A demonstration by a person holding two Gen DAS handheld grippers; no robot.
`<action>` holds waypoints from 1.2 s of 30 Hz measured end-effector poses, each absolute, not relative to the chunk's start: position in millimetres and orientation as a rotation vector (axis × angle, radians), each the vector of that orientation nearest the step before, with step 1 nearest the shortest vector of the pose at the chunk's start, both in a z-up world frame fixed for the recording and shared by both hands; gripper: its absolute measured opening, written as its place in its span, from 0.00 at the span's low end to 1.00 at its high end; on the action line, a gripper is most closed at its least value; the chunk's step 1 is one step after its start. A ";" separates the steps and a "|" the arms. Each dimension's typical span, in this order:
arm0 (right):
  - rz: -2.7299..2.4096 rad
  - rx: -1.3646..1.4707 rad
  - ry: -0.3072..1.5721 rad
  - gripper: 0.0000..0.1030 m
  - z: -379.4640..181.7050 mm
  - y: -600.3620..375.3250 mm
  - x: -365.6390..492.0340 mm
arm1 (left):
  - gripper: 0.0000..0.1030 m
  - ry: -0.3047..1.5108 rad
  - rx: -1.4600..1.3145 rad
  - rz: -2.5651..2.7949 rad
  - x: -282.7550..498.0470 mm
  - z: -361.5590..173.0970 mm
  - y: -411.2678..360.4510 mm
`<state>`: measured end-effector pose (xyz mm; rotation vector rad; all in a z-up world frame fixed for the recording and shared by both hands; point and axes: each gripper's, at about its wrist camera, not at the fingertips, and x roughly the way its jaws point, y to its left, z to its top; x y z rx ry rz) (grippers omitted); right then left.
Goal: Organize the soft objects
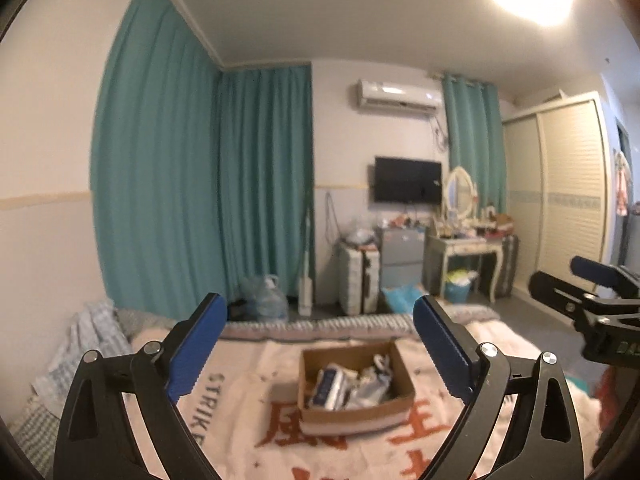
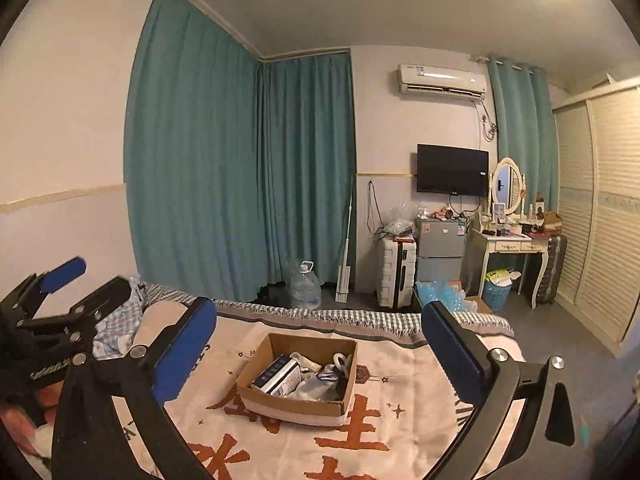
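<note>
An open cardboard box [image 1: 394, 394] [image 2: 256, 394] sits on the bed, holding several soft packets and rolled items [image 1: 352, 386] [image 2: 304, 376]. My left gripper [image 1: 320, 348] is open and empty, held above the bed short of the box. My right gripper [image 2: 320, 348] is open and empty too, also short of the box. The right gripper also shows at the right edge of the left wrist view [image 1: 560, 280]. The left gripper also shows at the left edge of the right wrist view [image 2: 86, 280].
The bed carries a cream blanket with orange characters [image 2: 360, 432] and a checked cover at its far edge [image 2: 360, 316]. A crumpled pale cloth [image 1: 96, 332] lies at the bed's left. Beyond are teal curtains, a water jug [image 2: 305, 286], suitcase, small fridge, dressing table and wardrobe.
</note>
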<state>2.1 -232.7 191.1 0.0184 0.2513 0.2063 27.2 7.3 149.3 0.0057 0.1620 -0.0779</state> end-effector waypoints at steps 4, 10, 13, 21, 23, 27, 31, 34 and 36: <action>0.218 0.050 0.299 1.00 146.2 -233.5 24.0 | 0.93 0.199 -0.005 -0.066 38.0 116.8 9.9; 0.195 0.048 0.399 1.00 70.1 -228.4 63.2 | 0.93 0.297 -0.014 -0.056 61.0 60.8 9.3; 0.191 0.055 0.437 1.00 45.9 -228.6 76.7 | 0.93 0.343 0.023 -0.031 71.2 38.3 5.4; 0.163 0.006 0.485 1.00 12.1 -226.3 88.6 | 0.93 0.378 0.073 0.003 78.7 13.7 1.4; 0.156 -0.004 0.481 1.00 12.4 -227.2 88.3 | 0.93 0.380 0.077 -0.003 78.2 13.1 -1.1; 0.150 0.012 0.479 1.00 14.9 -229.8 88.1 | 0.93 0.393 0.069 -0.021 81.4 9.4 2.5; 0.147 0.016 0.479 1.00 15.5 -231.7 86.0 | 0.93 0.405 0.062 -0.026 81.9 7.5 4.5; 0.150 0.022 0.478 1.00 17.0 -231.6 85.0 | 0.93 0.411 0.066 -0.030 82.5 6.8 4.1; 0.151 0.023 0.475 1.00 18.3 -231.1 84.8 | 0.93 0.418 0.070 -0.031 83.1 6.1 2.4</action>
